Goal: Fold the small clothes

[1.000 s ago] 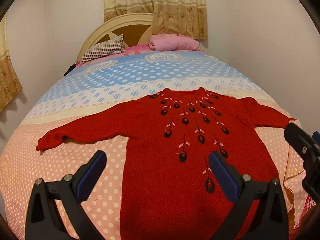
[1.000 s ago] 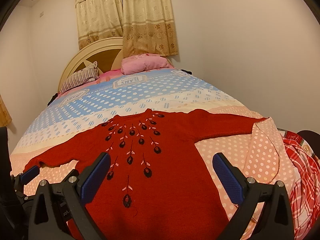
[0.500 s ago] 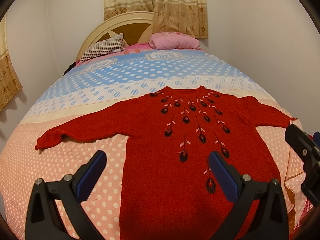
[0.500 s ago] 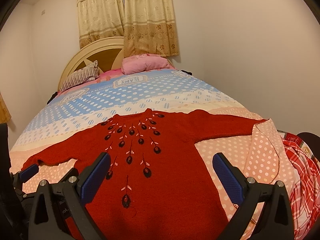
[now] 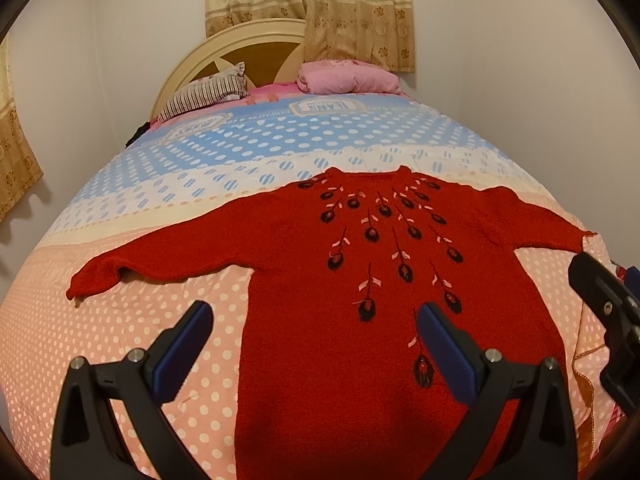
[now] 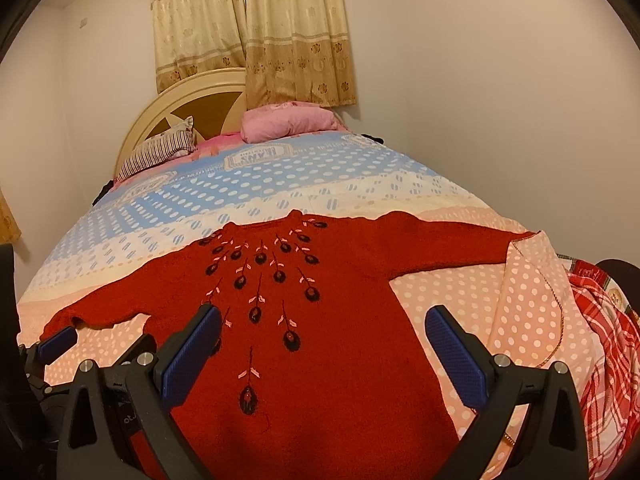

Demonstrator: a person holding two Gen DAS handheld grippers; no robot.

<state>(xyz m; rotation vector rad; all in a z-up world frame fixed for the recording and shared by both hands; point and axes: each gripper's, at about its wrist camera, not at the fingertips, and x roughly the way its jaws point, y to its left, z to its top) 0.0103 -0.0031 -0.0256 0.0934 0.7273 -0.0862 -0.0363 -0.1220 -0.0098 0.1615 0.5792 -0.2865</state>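
A: Status, near to far?

B: Left gripper point(image 5: 314, 346) has its jaws spread wide and nothing between them, hovering over the lower left edge of the red sweater point(image 5: 360, 280). Right gripper point(image 6: 322, 346) is the same: jaws apart, empty, over the lower body of the sweater, just right of centre. Neither one touches the knit, as far as I can tell.

A: Where's the garment?

B: Flat on the bed point(image 5: 100, 340), front up, black and pink embroidery showing. Hem is nearest the cameras, neckline away from them. Left sleeve point(image 5: 160, 260) runs out across the pink dotted cover. Right sleeve point(image 6: 460, 246) reaches the turned-up corner of the cover at the bed's right edge.

A: Progress?

B: My read: laid out and smoothed, no fold made yet. Both sleeves and the body fold are still to do. Likely first grab is a sleeve or a side edge.

A: Beyond it?

B: Blue dotted stretch of cover, then a striped pillow point(image 5: 204, 96) and a pink pillow point(image 5: 348, 78) at the headboard point(image 5: 240, 44), curtains point(image 5: 308, 8) above.

A: Change versus a second ago?

B: Almost none. The left view has the sweater sitting slightly lower in frame; the right view barely shifts. Sweater layout identical, jaws equally wide.
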